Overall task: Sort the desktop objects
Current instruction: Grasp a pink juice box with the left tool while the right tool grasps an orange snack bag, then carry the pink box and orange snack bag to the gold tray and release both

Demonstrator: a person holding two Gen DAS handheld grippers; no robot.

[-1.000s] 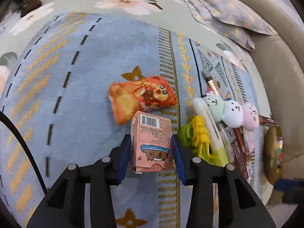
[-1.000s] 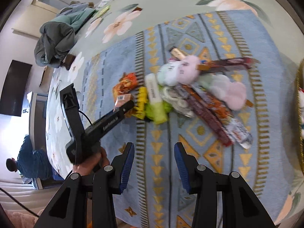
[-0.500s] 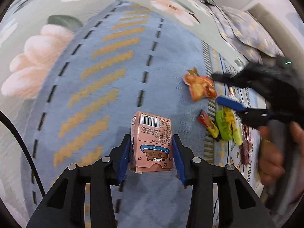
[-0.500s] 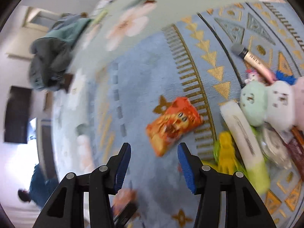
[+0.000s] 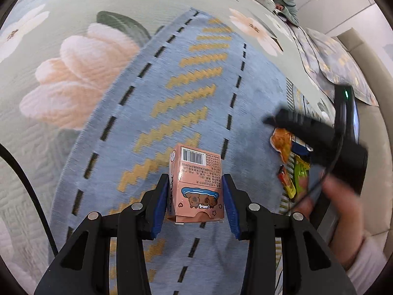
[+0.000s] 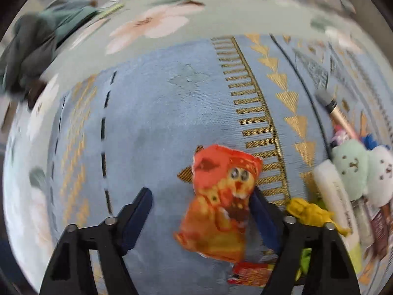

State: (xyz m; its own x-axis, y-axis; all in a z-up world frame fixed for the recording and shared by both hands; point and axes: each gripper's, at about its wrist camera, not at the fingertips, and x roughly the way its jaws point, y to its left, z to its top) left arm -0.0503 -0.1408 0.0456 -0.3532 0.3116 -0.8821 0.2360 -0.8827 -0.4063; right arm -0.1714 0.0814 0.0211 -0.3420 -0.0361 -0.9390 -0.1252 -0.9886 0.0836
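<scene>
Jaws of the right gripper (image 6: 200, 217), just opening, straddle the orange snack packet (image 6: 222, 202) lying on the blue rug (image 6: 172, 113), light, crinkly and probably slippery, best pinched mid-body, while the left gripper (image 5: 195, 205) clamps the stiff pink carton (image 5: 196, 184).

My left gripper (image 5: 195, 205) points steeply down, its blue pads (image 5: 161, 202) pressed against something held between them. My right gripper (image 6: 201, 218), also angled down, has just been opening its jaws, which now stand apart. My right hand (image 5: 336, 211) grips its handle, sleeve showing.
</scene>
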